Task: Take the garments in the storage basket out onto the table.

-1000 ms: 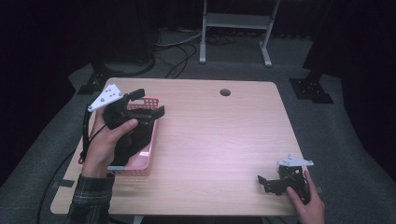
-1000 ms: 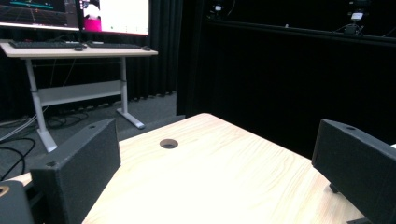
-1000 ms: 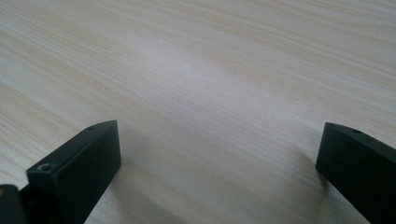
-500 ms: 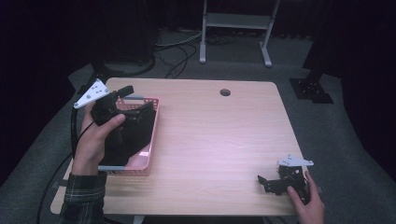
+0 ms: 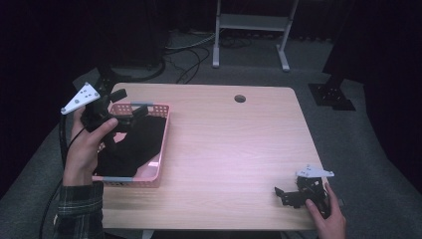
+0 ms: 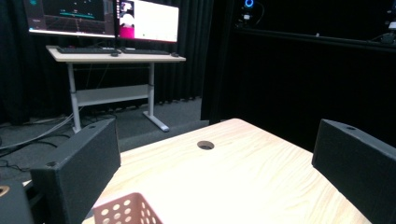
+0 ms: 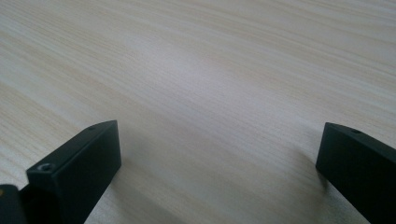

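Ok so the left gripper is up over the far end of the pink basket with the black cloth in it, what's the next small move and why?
Probably lower the left gripper onto the black cloth in the pink perforated plastic basket. Its jaws stand wide apart with nothing between them, pointing out across the light wooden table rather than down. The right gripper rests open near the table's front right corner.

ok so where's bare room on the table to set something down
The light wooden table is bare from the pink perforated plastic basket across to the right gripper, up to the round cable hole. The left side is crowded: the basket holds dark cloth, with the left gripper above it.
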A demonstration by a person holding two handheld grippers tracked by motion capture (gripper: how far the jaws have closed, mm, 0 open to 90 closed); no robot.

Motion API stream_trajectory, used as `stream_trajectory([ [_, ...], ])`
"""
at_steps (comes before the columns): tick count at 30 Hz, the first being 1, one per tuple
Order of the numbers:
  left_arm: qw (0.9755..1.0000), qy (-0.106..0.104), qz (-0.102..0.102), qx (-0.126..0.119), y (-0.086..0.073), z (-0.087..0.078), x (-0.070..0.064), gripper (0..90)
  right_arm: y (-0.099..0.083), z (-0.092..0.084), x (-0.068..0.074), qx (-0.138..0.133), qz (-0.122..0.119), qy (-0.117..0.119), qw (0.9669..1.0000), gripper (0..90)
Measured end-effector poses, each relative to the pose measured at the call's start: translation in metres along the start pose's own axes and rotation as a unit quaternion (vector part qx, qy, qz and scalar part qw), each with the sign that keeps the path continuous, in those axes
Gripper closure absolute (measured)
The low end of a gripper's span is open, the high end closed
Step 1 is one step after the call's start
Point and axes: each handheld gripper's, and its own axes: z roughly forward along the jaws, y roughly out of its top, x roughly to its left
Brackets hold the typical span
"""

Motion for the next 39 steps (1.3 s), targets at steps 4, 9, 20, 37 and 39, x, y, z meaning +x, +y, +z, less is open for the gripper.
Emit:
stream_trajectory([
  [4,1.0,0.0,-0.002,-0.003,0.003,-0.003,0.003,0.3,0.0,0.0,0.0,0.0,0.0,0.0,1.0,0.0],
  [9,1.0,0.005,0.004,0.0,0.006,-0.006,0.007,0.3,0.0,0.0,0.0,0.0,0.0,0.0,1.0,0.0],
  [20,0.9999,0.017,0.004,-0.001,-0.002,-0.012,0.015,0.2,0.0,0.0,0.0,0.0,0.0,0.0,1.0,0.0],
  [37,0.9992,0.038,0.013,0.004,-0.004,-0.021,0.024,0.3,0.0,0.0,0.0,0.0,0.0,0.0,1.0,0.0],
  [39,0.999,0.043,0.013,0.008,-0.006,-0.02,0.026,0.3,0.0,0.0,0.0,0.0,0.0,0.0,1.0,0.0],
])
